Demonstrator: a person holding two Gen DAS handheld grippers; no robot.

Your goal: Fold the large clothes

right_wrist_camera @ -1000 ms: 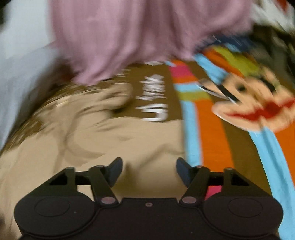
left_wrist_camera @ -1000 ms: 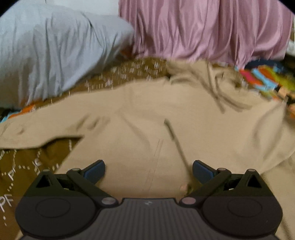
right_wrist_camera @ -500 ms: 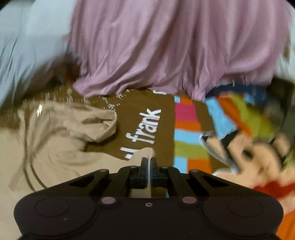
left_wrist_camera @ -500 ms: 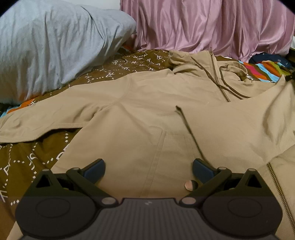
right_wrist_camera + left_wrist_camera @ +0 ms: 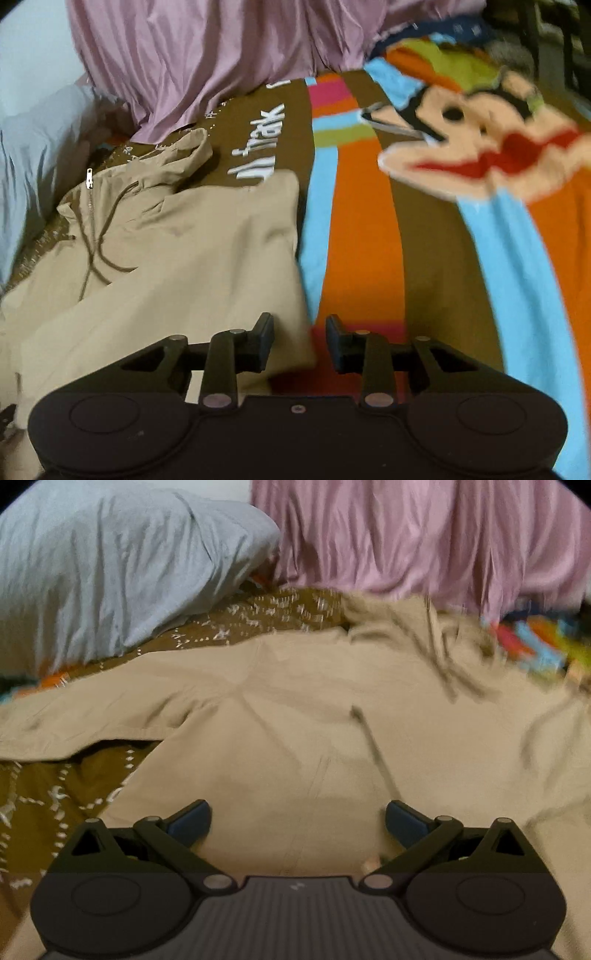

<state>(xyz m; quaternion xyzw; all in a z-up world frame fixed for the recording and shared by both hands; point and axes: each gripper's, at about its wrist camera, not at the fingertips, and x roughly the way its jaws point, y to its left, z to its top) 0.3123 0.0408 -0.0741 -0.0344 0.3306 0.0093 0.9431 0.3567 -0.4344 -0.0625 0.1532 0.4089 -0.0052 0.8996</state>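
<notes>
Left gripper (image 5: 297, 821) is wide open, empty, hovering low over the lower front panel of the tan jacket (image 5: 332, 716), cloth directly under and ahead of the tips, whether touching I can't tell; right gripper (image 5: 300, 342) is partly open, empty, straddling the jacket's right side edge (image 5: 301, 266), left finger over cloth, right finger over the striped bedspread (image 5: 369, 229). Jacket lies flat on the bed, long axis running away from both grippers, hem near, hood (image 5: 184, 155) and drawstrings (image 5: 99, 258) far, one sleeve (image 5: 92, 716) stretched out to the left. Beyond that a grey pillow (image 5: 110, 576) and pink curtain (image 5: 424, 535). My read: next fold turns on that left sleeve, so the left gripper is the nearer one; right is placed for the side edge. Versus half a second ago: right gripper was clamped on a bit of tan cloth and higher up near the hood, now it has let go and pulled back toward the hem; left gripper's spread is unchanged, view just blurrier, so it's moving
</notes>
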